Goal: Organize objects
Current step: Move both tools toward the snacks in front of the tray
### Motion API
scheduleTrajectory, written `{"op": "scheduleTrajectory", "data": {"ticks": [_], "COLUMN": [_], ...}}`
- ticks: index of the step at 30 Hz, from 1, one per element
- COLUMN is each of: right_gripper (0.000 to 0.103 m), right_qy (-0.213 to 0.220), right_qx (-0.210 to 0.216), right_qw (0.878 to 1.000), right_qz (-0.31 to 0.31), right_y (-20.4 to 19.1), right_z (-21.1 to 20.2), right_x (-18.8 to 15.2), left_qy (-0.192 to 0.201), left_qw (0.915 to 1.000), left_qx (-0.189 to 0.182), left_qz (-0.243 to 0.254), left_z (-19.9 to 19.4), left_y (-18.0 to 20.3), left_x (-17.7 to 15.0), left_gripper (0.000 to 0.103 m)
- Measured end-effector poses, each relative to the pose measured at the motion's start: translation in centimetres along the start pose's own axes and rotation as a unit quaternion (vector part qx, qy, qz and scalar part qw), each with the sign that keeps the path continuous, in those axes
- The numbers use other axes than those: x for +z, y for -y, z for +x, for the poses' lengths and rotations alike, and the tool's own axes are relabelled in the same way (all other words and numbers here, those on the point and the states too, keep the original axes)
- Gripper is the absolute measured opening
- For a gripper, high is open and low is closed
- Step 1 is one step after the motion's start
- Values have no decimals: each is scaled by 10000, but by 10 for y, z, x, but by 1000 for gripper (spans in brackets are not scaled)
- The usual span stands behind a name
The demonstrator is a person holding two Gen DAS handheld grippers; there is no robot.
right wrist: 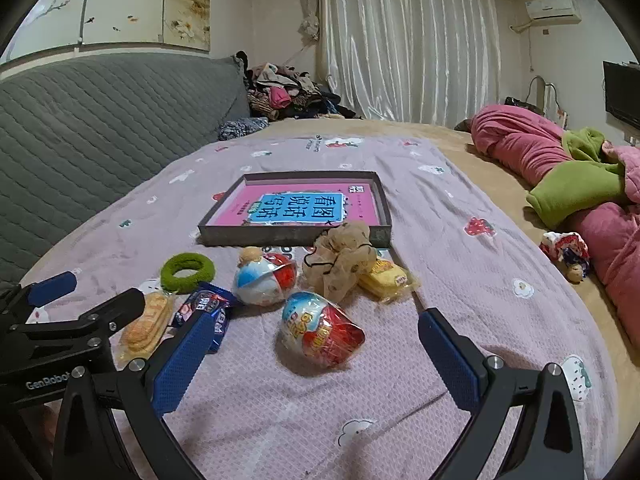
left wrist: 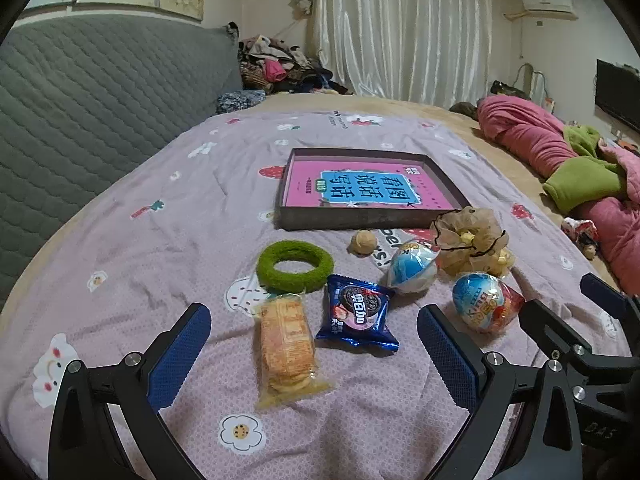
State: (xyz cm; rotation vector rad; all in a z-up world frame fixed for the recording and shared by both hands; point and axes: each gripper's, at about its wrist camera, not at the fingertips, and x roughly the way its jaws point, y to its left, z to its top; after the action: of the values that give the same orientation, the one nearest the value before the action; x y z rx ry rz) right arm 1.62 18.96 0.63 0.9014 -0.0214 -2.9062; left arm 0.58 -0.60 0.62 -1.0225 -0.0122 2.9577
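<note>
Home bedroom: bed (left wrist: 120, 240), curtains (left wrist: 400, 28), air conditioner (left wrist: 547, 2).

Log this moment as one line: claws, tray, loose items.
left claw open, empty | right claw open, empty | tray holds only pink book | snacks, eggs, green ring loose on bedspread

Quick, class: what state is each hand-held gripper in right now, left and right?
Left hand-held gripper: open, holding nothing, above the snacks on the bedspread.
Right hand-held gripper: open, holding nothing.
</note>
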Motion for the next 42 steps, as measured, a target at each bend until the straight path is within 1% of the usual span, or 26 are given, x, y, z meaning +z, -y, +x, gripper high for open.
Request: {"op": "scheduleTrajectory", "data": {"ticks": [16,42], "right_gripper": [103,103], "right_qy": [78,41], "right_qx": [188,242], "right_qw": [9998,9997], "right_qz": [8,66], "right_y": [1,4], "right_z": [-4,-4], "right_x": [1,2], "left_qy": [36,10], "left_qw": [10000,9999], "left_qx": [59,105], "left_qz": [-4,75], "left_z": [0,0], "left_y": [1,2], "left_x": [-1,-1], "left_gripper": [103,103]}}
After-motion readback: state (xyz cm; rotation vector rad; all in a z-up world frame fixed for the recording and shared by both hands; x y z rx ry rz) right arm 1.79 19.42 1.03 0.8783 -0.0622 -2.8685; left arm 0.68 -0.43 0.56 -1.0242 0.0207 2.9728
